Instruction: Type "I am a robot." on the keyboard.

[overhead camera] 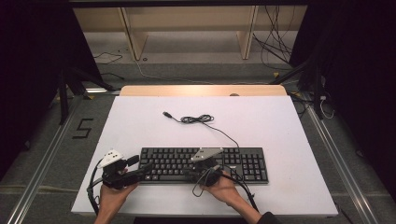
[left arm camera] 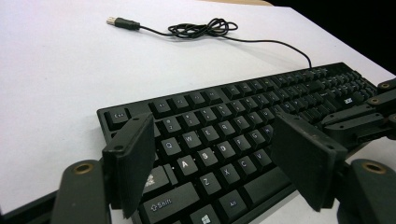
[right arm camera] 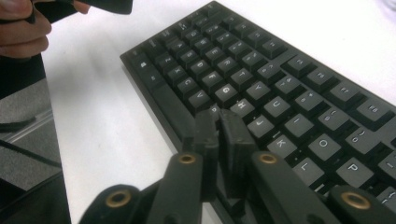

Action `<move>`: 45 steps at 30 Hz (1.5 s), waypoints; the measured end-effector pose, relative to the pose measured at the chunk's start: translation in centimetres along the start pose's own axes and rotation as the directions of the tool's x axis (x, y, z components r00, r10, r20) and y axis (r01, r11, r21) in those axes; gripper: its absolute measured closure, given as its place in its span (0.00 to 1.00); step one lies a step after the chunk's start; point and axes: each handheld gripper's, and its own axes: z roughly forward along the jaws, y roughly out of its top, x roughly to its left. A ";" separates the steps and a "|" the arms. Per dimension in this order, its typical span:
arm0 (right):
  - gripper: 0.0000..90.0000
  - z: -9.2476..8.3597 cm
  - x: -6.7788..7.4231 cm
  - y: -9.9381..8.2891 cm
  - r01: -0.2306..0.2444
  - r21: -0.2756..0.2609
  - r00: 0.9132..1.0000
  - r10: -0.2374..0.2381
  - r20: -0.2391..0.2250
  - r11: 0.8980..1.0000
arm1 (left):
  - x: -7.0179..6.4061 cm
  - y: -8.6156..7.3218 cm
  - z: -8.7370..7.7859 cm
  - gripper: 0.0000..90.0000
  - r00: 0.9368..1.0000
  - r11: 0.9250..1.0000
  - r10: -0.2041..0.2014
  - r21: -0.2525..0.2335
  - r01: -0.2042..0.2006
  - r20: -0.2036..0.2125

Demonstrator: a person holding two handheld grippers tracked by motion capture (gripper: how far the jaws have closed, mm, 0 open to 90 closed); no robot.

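A black keyboard [overhead camera: 233,163] lies along the near part of the white table top [overhead camera: 140,126]. Its thin cable [overhead camera: 196,119] runs back to a loose coil and ends in a USB plug [overhead camera: 166,114]. My left gripper [overhead camera: 142,169] sits at the keyboard's left end. In the left gripper view that gripper [left arm camera: 212,128] stands open, its jaws wide apart above the letter keys [left arm camera: 219,149], with nothing held. My right gripper [overhead camera: 205,163] is over the keyboard's middle. In the right gripper view the gripper [right arm camera: 217,116] is shut, its tips together just above the keys near the front edge.
A wooden strip [overhead camera: 203,90] edges the far side of the table. Beyond it stand a pale wooden frame [overhead camera: 133,37] and loose floor cables [overhead camera: 275,46]. Metal rails [overhead camera: 42,163] flank the table. A black tape mark [overhead camera: 83,128] lies on the floor at left.
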 end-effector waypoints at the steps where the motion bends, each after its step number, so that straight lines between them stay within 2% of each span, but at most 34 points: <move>1: 0.98 0.1 0.0 -0.1 0.002 0.005 1.000 -0.002 0.000 1.000 | 0.0 0.0 0.0 0.33 1.000 1.000 0.001 -0.001 -0.001 0.001; 9: 1.00 0.7 0.3 -0.5 0.012 0.034 1.000 -0.013 0.006 0.999 | -0.1 0.0 -0.1 0.33 1.000 1.000 0.012 -0.012 -0.012 0.009; 34: 1.00 1.5 0.3 -1.0 0.015 0.059 1.000 -0.015 0.013 0.998 | -0.2 0.0 -0.1 0.32 1.000 1.000 0.014 -0.015 -0.014 0.016; 36: 1.00 1.6 0.3 -1.1 0.022 0.072 1.000 -0.023 0.021 0.997 | -0.2 0.0 -0.1 0.32 1.000 1.000 0.015 -0.016 -0.015 0.016; 42: 1.00 1.7 0.6 -1.3 0.048 0.063 0.998 -0.050 0.033 0.997 | -0.2 0.0 -0.1 0.32 1.000 1.000 0.015 -0.018 -0.015 0.015; 45: 1.00 1.7 0.5 -1.2 0.042 0.065 0.999 -0.044 0.029 0.997 | -0.2 0.0 -0.1 0.32 1.000 1.000 0.016 -0.017 -0.015 0.013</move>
